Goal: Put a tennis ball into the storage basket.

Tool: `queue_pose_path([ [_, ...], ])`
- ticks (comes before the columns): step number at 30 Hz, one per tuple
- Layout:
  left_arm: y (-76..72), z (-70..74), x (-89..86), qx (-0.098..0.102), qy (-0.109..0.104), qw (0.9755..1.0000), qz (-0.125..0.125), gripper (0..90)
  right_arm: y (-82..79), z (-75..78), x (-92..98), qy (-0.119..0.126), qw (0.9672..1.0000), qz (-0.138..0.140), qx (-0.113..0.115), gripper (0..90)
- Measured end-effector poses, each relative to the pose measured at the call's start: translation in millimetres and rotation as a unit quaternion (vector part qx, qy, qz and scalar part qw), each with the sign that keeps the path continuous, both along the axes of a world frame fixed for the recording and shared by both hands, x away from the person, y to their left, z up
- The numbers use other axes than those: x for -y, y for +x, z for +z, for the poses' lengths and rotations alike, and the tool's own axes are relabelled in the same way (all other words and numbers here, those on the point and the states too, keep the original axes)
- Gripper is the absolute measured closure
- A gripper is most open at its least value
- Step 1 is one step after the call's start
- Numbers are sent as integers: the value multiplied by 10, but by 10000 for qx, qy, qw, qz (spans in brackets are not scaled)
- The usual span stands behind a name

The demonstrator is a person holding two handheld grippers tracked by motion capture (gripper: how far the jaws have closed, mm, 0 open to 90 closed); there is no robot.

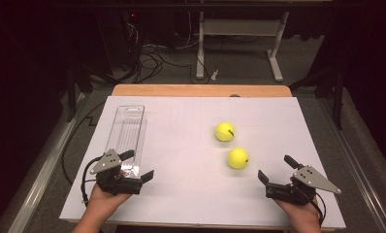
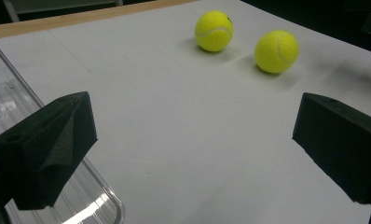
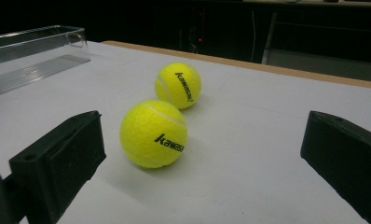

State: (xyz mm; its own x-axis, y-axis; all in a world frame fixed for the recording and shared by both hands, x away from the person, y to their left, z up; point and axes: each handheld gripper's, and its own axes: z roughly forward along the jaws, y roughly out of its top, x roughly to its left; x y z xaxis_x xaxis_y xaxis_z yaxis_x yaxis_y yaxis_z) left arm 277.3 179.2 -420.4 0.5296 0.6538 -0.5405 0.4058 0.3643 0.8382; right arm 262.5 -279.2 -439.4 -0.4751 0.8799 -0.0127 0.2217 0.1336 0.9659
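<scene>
From the high view, two yellow tennis balls lie on the white worktop, right of the middle: the far ball and the near ball, close together but not touching. One clear plastic box, long and narrow, lies along the left side. The left gripper sits at the near left, held by a hand, its fingers spread, one beside the near end of the box and one out over bare worktop. The right gripper sits at the near right in the other hand, fingers spread as well, pointing toward the near ball with open worktop between them. Beyond the far edge, cables and table legs stand on the floor.

In the left gripper view, the two black fingers stand wide apart with nothing between them. The box runs along the left, its rounded corner under the left finger. The far ball and the near ball lie well ahead, side by side.

In the right gripper view, the fingers are wide apart and hold nothing. The near ball lies just ahead, nearer the left finger, with dark lettering on its side. The far ball sits just behind it. The box lies far off at the upper left. Nothing stands between the fingers and the near ball.
</scene>
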Motion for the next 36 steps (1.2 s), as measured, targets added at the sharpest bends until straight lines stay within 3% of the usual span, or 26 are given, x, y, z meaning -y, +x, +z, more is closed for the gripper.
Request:
queue_pose_path([
  [15,-46,-39,122,-139,297,9990,-299,8,4,-9,-11,-4,10000,39,-43,3],
  [23,-62,-82,197,-300,529,9969,-490,8,11,-24,-27,-13,9999,75,-79,3],
  [29,-83,-114,273,-477,746,9940,-638,8,22,-39,-35,-30,9999,108,-117,3],
  [36,-96,-190,371,-766,1167,9873,-764,8,31,-52,-51,-51,9998,149,-150,3],
])
